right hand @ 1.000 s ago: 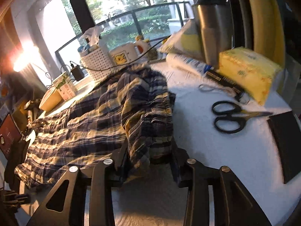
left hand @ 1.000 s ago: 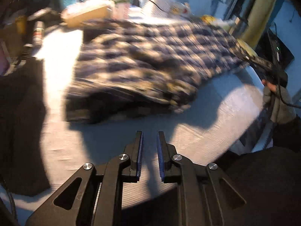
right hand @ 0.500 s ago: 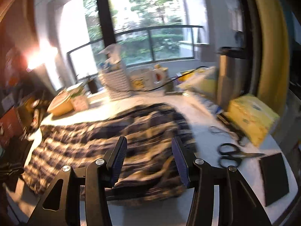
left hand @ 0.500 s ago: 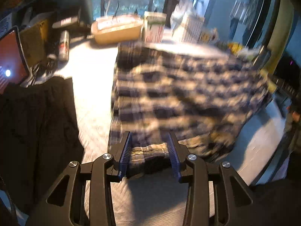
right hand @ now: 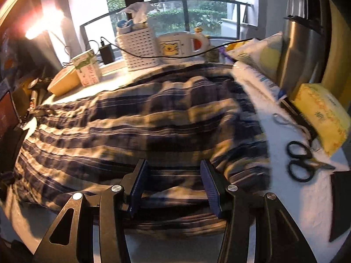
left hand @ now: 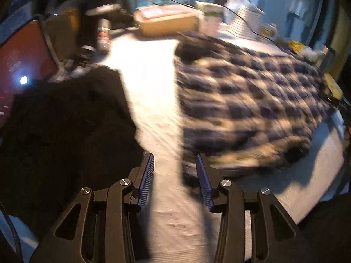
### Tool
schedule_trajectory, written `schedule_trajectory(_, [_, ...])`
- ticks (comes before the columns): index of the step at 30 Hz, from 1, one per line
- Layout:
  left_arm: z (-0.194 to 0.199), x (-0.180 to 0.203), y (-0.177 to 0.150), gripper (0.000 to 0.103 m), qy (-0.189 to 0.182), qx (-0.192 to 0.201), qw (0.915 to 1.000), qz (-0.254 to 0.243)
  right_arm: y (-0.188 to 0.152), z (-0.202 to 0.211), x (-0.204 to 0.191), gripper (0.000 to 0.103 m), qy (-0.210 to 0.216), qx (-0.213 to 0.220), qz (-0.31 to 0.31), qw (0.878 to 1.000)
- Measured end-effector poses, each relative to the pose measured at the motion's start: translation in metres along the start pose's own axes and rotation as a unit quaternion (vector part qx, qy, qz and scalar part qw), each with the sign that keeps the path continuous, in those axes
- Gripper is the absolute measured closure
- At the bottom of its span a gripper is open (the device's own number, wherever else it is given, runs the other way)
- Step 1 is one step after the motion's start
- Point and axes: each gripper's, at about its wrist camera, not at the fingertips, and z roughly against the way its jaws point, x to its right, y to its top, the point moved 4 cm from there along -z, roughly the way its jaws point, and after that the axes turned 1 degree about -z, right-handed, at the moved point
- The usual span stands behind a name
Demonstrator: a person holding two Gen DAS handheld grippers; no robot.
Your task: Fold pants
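The plaid pants [left hand: 241,100] lie spread and rumpled on the white-covered table [left hand: 153,76]. My left gripper [left hand: 174,155] hovers over bare cover just off the pants' left edge. Its jaws are opening and nothing is between them; the right finger's tip overlaps the hem in view. In the right wrist view the pants [right hand: 142,120] fill the middle, blurred by motion. My right gripper [right hand: 173,162] is open above their near edge, with fabric below the blue pads [right hand: 137,184] but not pinched.
A black garment [left hand: 65,127] lies left of the pants, by a red screen [left hand: 22,61]. Right of the pants are scissors [right hand: 300,162], a yellow tissue pack [right hand: 322,118] and a metal canister [right hand: 300,50]. A white basket [right hand: 138,48], mug [right hand: 175,43] and box [left hand: 166,19] line the back.
The left jaws went from nearly shut to open while the gripper swung left along the pants' edge. The right gripper drew back from the raised fold, which now lies flatter.
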Motion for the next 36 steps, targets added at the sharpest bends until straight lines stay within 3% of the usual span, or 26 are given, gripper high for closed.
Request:
schedule_trajectory(4, [0.021, -0.003, 0.046, 0.062, -0.002, 0.055, 0.998, -0.031, 0.015, 0.013, 0.013, 0.051, -0.001, 0.02, -0.012, 1.0])
schedule_trajectory(7, [0.01, 0.013, 0.083, 0.061, -0.007, 0.076, 0.995, -0.065, 0.03, 0.022, 0.017, 0.051, 0.001, 0.043, -0.018, 0.999])
schedule_trajectory(14, [-0.052, 0.065, 0.139, 0.061, -0.057, 0.057, 0.9897, -0.118, 0.06, 0.001, 0.009, 0.051, 0.0, 0.044, 0.013, 0.999])
schedule_trajectory(17, [-0.08, 0.075, 0.149, 0.061, -0.068, 0.033, 0.9885, -0.131, 0.07, -0.019, 0.006, 0.069, -0.008, 0.017, 0.032, 0.999])
schedule_trajectory(23, [-0.127, 0.067, 0.162, 0.061, -0.06, -0.009, 0.9905, -0.123, 0.087, -0.07, 0.007, 0.07, -0.036, -0.036, 0.047, 0.998])
schedule_trajectory(27, [-0.134, 0.061, 0.169, 0.059, -0.067, 0.007, 0.99, -0.124, 0.09, -0.092, 0.003, 0.07, -0.053, -0.059, 0.059, 0.995])
schedule_trajectory(34, [-0.139, 0.055, 0.177, 0.059, -0.057, 0.013, 0.9912, -0.119, 0.098, -0.1, 0.009, 0.069, -0.045, -0.057, 0.029, 0.997])
schedule_trajectory(36, [-0.129, 0.05, 0.181, 0.059, -0.035, 0.024, 0.9922, -0.118, 0.1, -0.101, 0.008, 0.069, -0.046, -0.059, 0.028, 0.997])
